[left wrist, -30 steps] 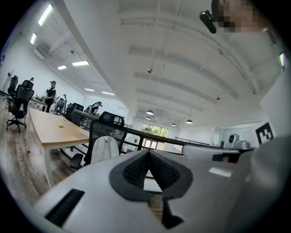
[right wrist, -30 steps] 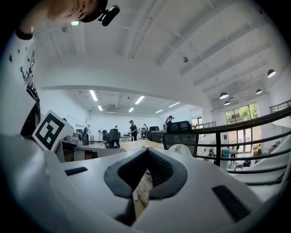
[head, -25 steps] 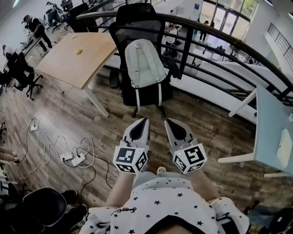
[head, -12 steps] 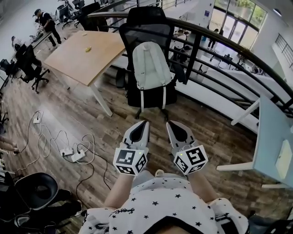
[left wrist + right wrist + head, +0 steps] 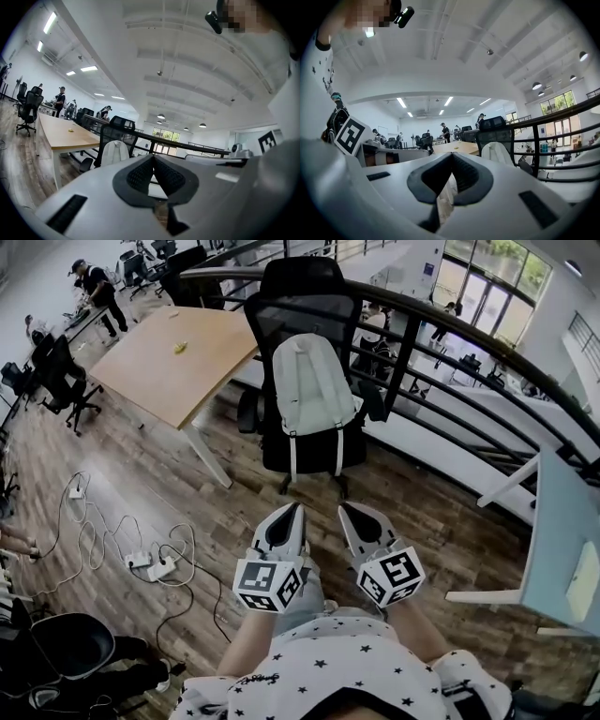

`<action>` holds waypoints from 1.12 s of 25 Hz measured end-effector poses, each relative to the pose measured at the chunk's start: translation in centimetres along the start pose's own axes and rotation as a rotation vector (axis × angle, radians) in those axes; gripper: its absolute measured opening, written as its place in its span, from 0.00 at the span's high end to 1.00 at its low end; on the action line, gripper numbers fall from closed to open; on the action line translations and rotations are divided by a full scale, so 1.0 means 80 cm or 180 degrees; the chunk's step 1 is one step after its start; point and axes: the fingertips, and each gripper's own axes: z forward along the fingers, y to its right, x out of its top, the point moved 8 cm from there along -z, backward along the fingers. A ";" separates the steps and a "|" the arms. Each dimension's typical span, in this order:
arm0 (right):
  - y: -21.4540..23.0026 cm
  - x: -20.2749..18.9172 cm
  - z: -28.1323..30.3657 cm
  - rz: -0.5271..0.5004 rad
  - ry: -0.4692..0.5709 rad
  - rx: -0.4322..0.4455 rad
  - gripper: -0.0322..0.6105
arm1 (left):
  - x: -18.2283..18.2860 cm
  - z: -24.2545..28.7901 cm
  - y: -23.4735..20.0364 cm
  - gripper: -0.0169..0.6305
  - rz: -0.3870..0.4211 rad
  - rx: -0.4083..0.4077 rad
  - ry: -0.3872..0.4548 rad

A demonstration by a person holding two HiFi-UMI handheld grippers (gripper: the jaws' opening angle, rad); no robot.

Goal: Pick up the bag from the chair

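A pale grey fabric backpack with white straps (image 5: pixel 314 385) is being carried upright on the seat of a black mesh-backed swivel office chair (image 5: pixel 307 285), with its body leaning against the backrest and two white straps hanging down over the seat's front edge. The chair is standing on a dark wood-plank floor (image 5: pixel 112 484), just in front of a curved black metal railing (image 5: pixel 450 329).

The white left gripper with black jaw pads (image 5: pixel 292 512) and the matching white right gripper (image 5: pixel 349 512) are being held side by side low in front of the person, both being pointed level toward the chair and being kept well apart from the backpack. In the left gripper view the left gripper (image 5: pixel 153 157) is being kept fully closed, its pads meeting at the tip with nothing caught between them; the backpack (image 5: pixel 114 152) and the chair (image 5: pixel 117 127) are being seen beyond it, to the left of the tip. In the right gripper view the right gripper (image 5: pixel 452 157) is likewise being kept closed and empty, with the backpack (image 5: pixel 499 152) and the chair (image 5: pixel 494 127) being seen to the right of its tip.

A light wooden-topped bench with white legs (image 5: pixel 173 362) is standing to the left of the chair, and a small yellow object (image 5: pixel 180 346) is being carried on it. White power strips with tangled cables (image 5: pixel 150 563) are lying on the floor at the left.
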 end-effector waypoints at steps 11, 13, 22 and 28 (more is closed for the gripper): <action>0.069 0.018 0.146 -0.0188 0.0038 -0.0107 0.96 | 0.031 0.148 -0.106 0.95 0.0038 -0.0283 0.0090; 0.085 0.032 0.182 -0.0199 0.0060 -0.0142 0.96 | 0.048 0.179 -0.128 0.95 0.0050 -0.0336 0.0092; 0.130 0.060 0.313 -0.0215 0.0086 -0.0267 0.96 | 0.093 0.285 -0.220 0.95 -0.0003 -0.0486 0.0056; 0.160 0.058 0.358 -0.0209 0.0076 -0.0433 0.96 | 0.100 0.328 -0.262 0.95 -0.0010 -0.0484 0.0018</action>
